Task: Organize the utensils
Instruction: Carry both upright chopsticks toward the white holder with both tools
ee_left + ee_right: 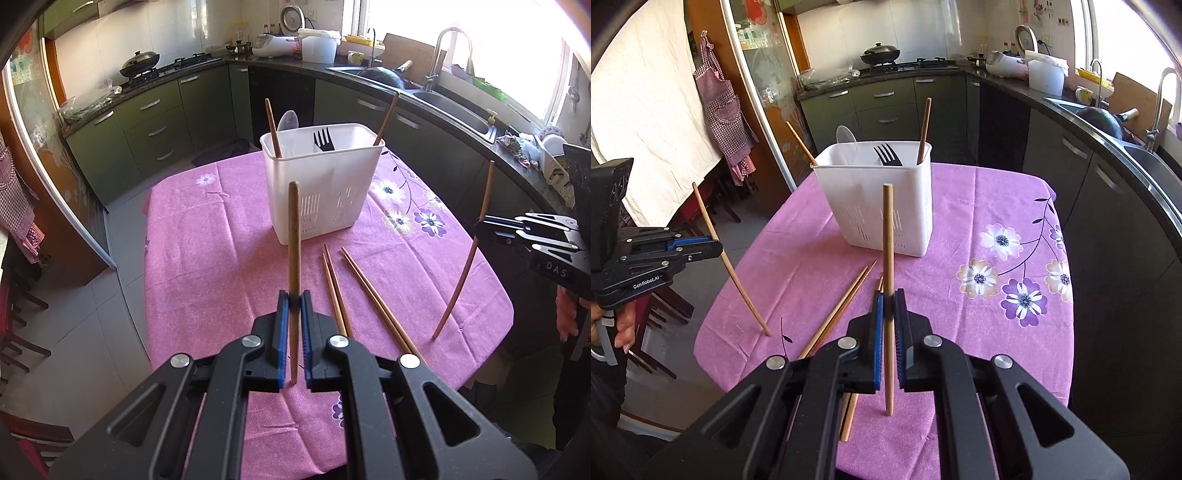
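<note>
Both grippers pinch chopsticks upright: left gripper (294,300) chopstick (294,236), right gripper (889,297) second chopstick (888,236); tips apparently touching pink-clothed counter (207,258). Kitchen.

- White plastic utensil holder (320,188), slotted near its base, stands upright on the pink cloth
- Inside the holder: a black fork (323,139), tines up; a pale spoon (287,120); two wooden chopsticks (272,127) leaning at opposite ends
- In front of the holder, four wooden chopsticks (364,291) lie flat as two pairs
- Nearer than the holder, two more chopsticks are held upright, one (294,258) to its left, one (888,280) to its right
</note>
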The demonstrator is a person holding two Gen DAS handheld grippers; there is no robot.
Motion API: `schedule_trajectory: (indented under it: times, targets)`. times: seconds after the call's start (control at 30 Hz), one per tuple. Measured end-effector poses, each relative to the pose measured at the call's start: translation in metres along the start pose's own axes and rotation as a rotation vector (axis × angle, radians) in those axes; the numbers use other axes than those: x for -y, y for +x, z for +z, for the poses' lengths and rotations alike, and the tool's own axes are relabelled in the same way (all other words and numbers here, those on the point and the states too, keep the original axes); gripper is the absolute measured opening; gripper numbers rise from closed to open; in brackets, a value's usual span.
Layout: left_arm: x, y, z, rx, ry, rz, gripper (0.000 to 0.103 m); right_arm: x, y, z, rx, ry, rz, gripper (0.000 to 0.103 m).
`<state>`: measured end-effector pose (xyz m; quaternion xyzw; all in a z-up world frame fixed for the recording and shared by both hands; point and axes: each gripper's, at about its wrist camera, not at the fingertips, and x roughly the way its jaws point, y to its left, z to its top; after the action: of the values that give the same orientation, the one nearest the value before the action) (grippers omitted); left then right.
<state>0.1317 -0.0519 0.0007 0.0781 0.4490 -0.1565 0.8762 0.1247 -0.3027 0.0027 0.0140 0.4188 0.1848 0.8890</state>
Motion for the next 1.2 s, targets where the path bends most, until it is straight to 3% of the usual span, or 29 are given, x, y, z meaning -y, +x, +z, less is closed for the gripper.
schedule_trajectory:
  times: [0.73,1.03,1.2]
  targets:
    - [0.001,-0.011,0.012,0.028,0.004,-0.015,0.007,-0.009,-0.011,0.009,0.048,-0.022,0.028,0.007]
    - [0.014,-0.026,0.04,0.059,0.021,-0.063,0.007,-0.008,-0.016,0.015,0.066,-0.024,0.032,0.007]
    - [0.023,-0.048,0.077,0.131,0.032,-0.073,0.007,-0.005,-0.015,0.013,0.063,-0.02,0.039,0.007]
